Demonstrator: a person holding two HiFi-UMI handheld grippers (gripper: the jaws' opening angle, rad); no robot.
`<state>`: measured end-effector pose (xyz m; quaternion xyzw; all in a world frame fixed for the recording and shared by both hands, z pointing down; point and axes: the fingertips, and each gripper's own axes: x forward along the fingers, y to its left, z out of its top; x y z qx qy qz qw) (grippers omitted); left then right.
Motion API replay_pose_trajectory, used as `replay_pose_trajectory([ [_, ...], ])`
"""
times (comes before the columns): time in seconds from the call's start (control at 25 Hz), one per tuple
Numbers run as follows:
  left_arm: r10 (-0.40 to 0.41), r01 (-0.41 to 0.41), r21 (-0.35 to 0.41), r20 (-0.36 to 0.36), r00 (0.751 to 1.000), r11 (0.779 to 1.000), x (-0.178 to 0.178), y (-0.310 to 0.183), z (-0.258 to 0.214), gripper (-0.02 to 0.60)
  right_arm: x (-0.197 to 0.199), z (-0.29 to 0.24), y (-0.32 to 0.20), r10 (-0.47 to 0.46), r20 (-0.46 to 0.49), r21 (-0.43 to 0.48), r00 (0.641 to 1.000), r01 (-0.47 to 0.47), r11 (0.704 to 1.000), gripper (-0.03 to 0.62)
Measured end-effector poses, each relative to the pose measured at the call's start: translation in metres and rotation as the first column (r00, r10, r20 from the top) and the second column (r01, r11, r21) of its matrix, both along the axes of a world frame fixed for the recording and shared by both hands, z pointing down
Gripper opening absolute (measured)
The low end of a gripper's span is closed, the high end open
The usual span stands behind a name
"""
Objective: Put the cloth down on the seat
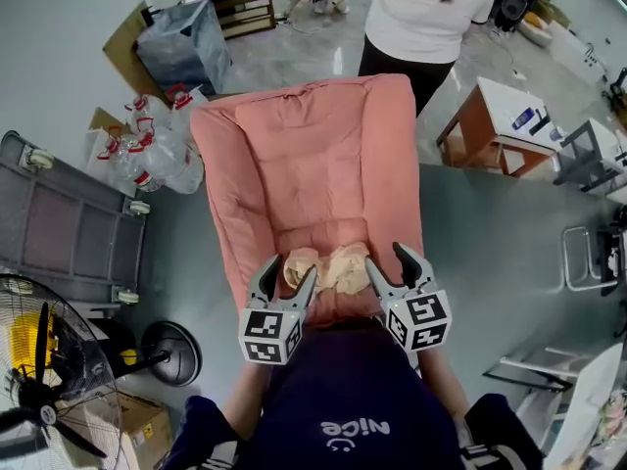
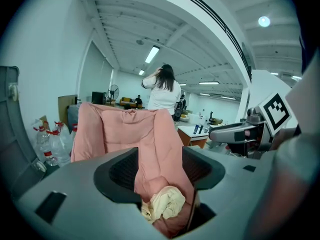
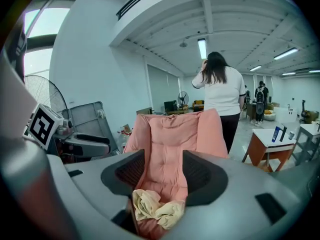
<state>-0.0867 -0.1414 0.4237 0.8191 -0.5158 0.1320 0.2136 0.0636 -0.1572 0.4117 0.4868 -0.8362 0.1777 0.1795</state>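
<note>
Grey floor (image 1: 490,223); white walls (image 3: 100,59); ceiling strip light (image 3: 202,48); fan (image 1: 39,360); small table (image 1: 500,106).

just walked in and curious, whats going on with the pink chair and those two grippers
A person holds a two-jaw gripper in each hand over a pink padded chair. A crumpled cream cloth lies on its seat, between the left gripper and the right gripper. Both have their jaws apart and grip nothing, so the cloth looks already put down. Another person in a white top stands behind the chair.
</note>
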Motion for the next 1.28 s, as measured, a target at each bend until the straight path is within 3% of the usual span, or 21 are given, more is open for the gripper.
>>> replay_pose_trajectory([
  [0.16,0.009,-0.009,0.035,-0.008,1.0,0.999,0.002,0.004,-0.016,0.288,0.008,-0.014,0.008,0.004,-0.012,0.037,1.0,-0.003,0.999,0.221],
  [0.36,0.027,-0.025,0.019,-0.096,0.995,1.0,0.006,0.004,-0.019,0.268,0.013,-0.022,0.007,0.022,0.004,0.072,1.0,-0.022,0.997,0.221],
  [0.48,0.016,-0.012,0.033,-0.104,0.994,0.999,0.007,0.006,-0.023,0.225,0.01,-0.023,0.009,-0.014,0.021,0.078,1.0,0.012,0.997,0.221],
  [0.6,0.031,-0.023,0.057,-0.14,0.99,0.998,0.012,0.007,-0.028,0.111,0.009,-0.019,0.012,-0.031,0.024,0.067,0.999,0.03,0.997,0.214],
  [0.76,0.028,-0.014,0.07,-0.197,0.98,0.997,0.01,0.009,-0.034,0.052,0.008,-0.02,0.015,-0.03,0.054,0.061,0.998,0.026,0.998,0.09],
  [0.88,0.029,-0.012,0.085,-0.202,0.979,0.996,0.009,0.01,-0.033,0.032,0.001,-0.018,0.02,-0.081,0.093,0.041,0.992,0.078,0.996,0.083],
  [1.08,0.025,-0.008,0.096,-0.176,0.984,0.995,0.007,0.014,-0.029,0.02,0.012,-0.021,0.017,-0.006,0.073,0.087,0.997,-0.001,0.996,0.058],
  [1.28,0.034,-0.017,0.139,-0.119,0.992,0.99,0.005,0.015,-0.033,0.02,0.013,-0.025,0.013,0.016,0.043,0.11,0.999,-0.021,0.994,0.057],
])
